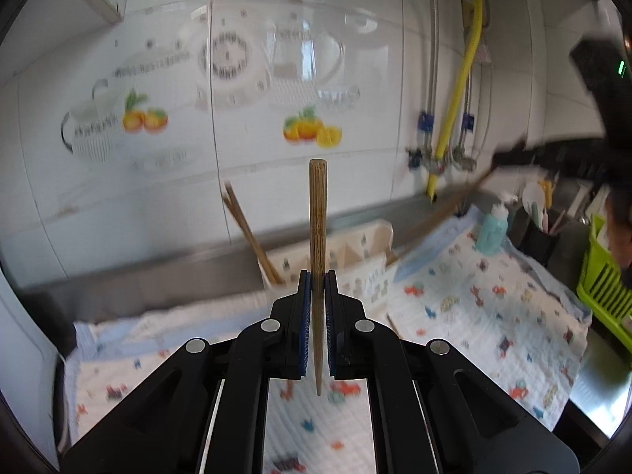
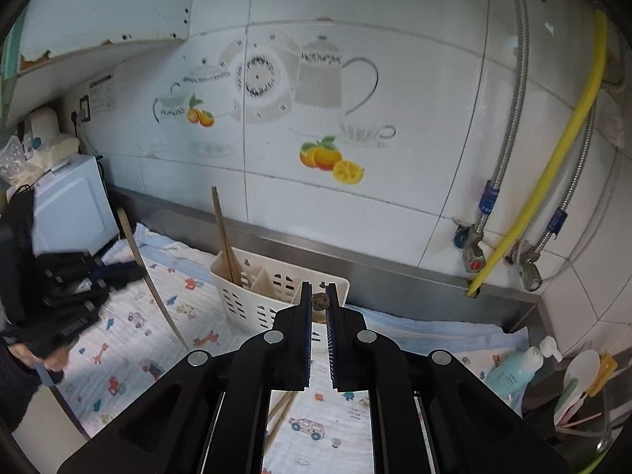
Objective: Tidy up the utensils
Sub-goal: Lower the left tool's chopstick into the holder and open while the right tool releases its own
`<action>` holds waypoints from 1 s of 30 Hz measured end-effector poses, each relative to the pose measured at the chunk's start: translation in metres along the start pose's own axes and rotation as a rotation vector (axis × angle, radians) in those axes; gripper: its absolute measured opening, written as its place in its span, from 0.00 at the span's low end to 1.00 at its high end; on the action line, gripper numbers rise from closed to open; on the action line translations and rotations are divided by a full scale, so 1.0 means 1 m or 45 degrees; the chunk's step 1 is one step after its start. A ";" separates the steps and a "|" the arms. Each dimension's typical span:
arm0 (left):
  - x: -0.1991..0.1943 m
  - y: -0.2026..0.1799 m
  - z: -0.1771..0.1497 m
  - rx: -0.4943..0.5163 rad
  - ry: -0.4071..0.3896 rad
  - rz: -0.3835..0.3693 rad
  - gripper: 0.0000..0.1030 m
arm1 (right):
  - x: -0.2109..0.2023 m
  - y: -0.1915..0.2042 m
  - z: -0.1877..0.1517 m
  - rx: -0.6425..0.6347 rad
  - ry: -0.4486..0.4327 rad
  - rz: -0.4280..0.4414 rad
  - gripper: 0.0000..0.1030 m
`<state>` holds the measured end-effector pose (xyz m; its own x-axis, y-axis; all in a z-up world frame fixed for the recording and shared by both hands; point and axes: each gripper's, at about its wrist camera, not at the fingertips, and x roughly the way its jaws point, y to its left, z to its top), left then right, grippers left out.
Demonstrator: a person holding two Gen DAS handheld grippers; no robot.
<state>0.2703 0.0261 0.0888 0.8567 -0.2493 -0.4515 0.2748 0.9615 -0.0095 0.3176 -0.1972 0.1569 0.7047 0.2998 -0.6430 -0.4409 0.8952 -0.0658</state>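
My left gripper point(image 1: 317, 276) is shut on a wooden chopstick point(image 1: 318, 213) and holds it upright above the patterned cloth; it also shows in the right wrist view point(image 2: 150, 276) at the left. My right gripper point(image 2: 320, 288) is shut on another chopstick point(image 2: 320, 301), seen end-on between the fingertips, close in front of the white slotted utensil holder point(image 2: 252, 308). In the left wrist view that chopstick point(image 1: 442, 205) slants from the right gripper toward the holder point(image 1: 355, 260). Two chopsticks point(image 2: 223, 237) stand in the holder's left compartment. More chopsticks point(image 2: 280, 410) lie on the cloth under my right gripper.
A patterned cloth point(image 2: 158, 347) covers the steel counter. A teal soap bottle point(image 2: 513, 371) and a cup of spoons point(image 2: 580, 379) stand at the right. A green basket point(image 1: 604, 276) is at the far right. A white appliance point(image 2: 71, 209) stands at the left. Pipes and valves point(image 2: 474, 252) line the tiled wall.
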 end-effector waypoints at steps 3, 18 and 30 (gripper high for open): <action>-0.004 0.001 0.023 0.023 -0.055 0.023 0.06 | 0.016 -0.001 0.002 -0.016 0.042 -0.001 0.06; 0.033 0.010 0.098 0.006 -0.184 0.121 0.06 | 0.058 0.003 0.010 -0.054 0.138 0.054 0.06; 0.087 0.033 0.067 -0.107 -0.022 0.107 0.06 | 0.080 0.004 0.004 -0.041 0.174 0.076 0.07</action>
<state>0.3827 0.0283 0.1088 0.8829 -0.1687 -0.4381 0.1646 0.9852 -0.0477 0.3745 -0.1683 0.1084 0.5954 0.3024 -0.7443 -0.4988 0.8654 -0.0473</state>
